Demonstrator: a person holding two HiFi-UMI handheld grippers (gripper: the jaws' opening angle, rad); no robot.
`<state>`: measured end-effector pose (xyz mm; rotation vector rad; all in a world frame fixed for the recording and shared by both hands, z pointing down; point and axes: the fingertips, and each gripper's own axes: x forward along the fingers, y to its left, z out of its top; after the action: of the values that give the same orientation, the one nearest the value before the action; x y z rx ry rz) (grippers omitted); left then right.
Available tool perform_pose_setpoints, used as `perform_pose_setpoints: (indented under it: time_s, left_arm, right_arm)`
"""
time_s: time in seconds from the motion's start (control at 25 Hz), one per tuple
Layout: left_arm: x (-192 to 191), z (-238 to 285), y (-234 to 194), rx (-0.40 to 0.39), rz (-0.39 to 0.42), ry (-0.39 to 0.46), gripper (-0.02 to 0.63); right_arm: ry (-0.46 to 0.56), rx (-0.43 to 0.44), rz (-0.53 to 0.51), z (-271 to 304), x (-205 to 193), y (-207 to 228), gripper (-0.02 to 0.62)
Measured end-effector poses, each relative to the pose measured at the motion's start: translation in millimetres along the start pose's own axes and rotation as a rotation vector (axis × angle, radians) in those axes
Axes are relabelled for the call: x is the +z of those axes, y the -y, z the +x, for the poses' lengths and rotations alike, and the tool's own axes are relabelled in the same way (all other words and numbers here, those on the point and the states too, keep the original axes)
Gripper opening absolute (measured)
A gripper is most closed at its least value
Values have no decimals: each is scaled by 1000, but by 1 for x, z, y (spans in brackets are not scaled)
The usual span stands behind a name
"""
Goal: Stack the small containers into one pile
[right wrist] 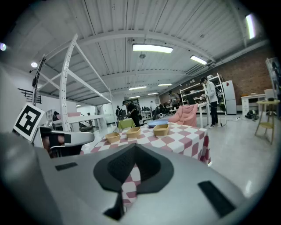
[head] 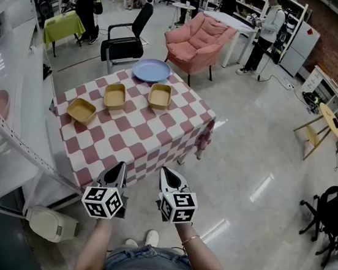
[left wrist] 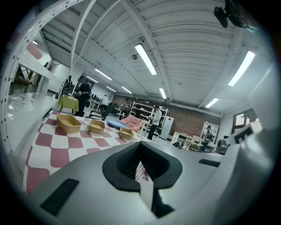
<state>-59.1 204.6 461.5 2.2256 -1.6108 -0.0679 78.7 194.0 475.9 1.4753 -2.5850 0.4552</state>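
Three small containers (head: 115,96) lying apart, unstacked, on checked table (head: 137,141). Left gripper (head: 118,168), right gripper (head: 167,174): jaws together, empty. Next, likely: reach in, open, grasp one.

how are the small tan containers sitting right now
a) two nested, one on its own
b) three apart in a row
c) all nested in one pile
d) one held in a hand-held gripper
b: the left container, middle container and right container each sit alone on the checkered table, with gaps between them and none nested, near the blue plate.
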Motion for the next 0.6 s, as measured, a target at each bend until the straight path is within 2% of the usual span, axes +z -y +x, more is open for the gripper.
perform_pose_setpoints:
  time_s: [0.16, 0.6]
  left_arm:
    - [-4, 9, 5, -12, 7, -16, 16]
    - [-13, 21, 18, 16, 95, -42, 17]
  right_arm:
    - [1, -5, 2, 2, 1, 9, 8]
    - [0, 23, 29, 0, 1, 21, 9]
